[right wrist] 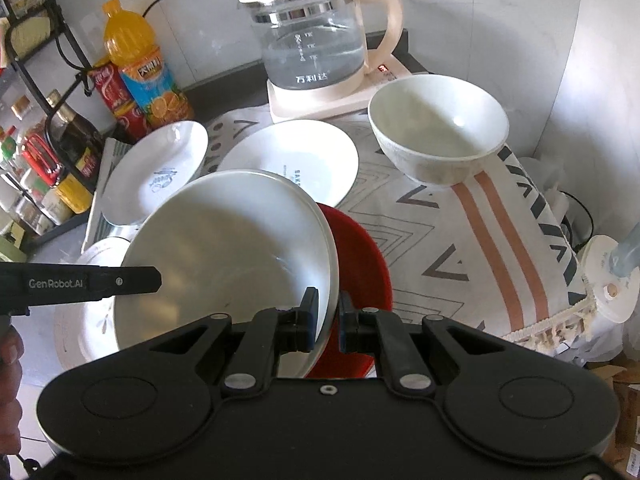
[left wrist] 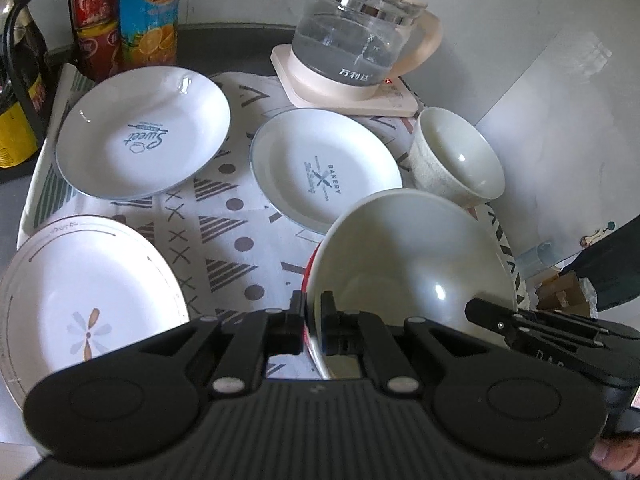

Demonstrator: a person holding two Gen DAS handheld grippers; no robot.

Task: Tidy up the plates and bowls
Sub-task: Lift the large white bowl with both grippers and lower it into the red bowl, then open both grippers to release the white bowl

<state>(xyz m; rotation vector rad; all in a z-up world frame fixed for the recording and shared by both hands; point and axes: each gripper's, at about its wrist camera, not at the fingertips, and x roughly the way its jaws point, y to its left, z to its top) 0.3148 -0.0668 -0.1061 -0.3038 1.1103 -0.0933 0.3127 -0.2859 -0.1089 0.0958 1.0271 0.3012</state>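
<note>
At the far left corner of the counter, the red cans (left wrist: 94, 20) and the orange juice bottle (left wrist: 149, 12) are standing side by side against the wall, just behind the patterned cloth (left wrist: 224, 236). On the cloth's left side, the "Sweet" plate (left wrist: 144, 136) is lying toward the back and the flower plate (left wrist: 86, 300) is sitting at the near left edge. Toward the middle, the "Bakery" plate (left wrist: 324, 172) is resting flat, well apart from the flower plate. I am holding my left tongs (left wrist: 314, 322) clamped narrow on the near left rim of the red-and-white bowl (left wrist: 412, 264), one pad on its red outside and one on its white inside, so the bowl is tilting up off the cloth and overlapping the near edge of the "Bakery" plate from my view. I am gripping my right tongs (right wrist: 329, 322) the same way, pinched narrow on the bowl's right rim, with the red outer wall showing to the right of the fingers. Behind, the glass kettle (left wrist: 356, 36) with water in it is sitting on its cream base at the back edge. Farther right, the small white bowl (right wrist: 438, 128) is standing upright near the cloth's right edge, just in front of the kettle base.
</note>
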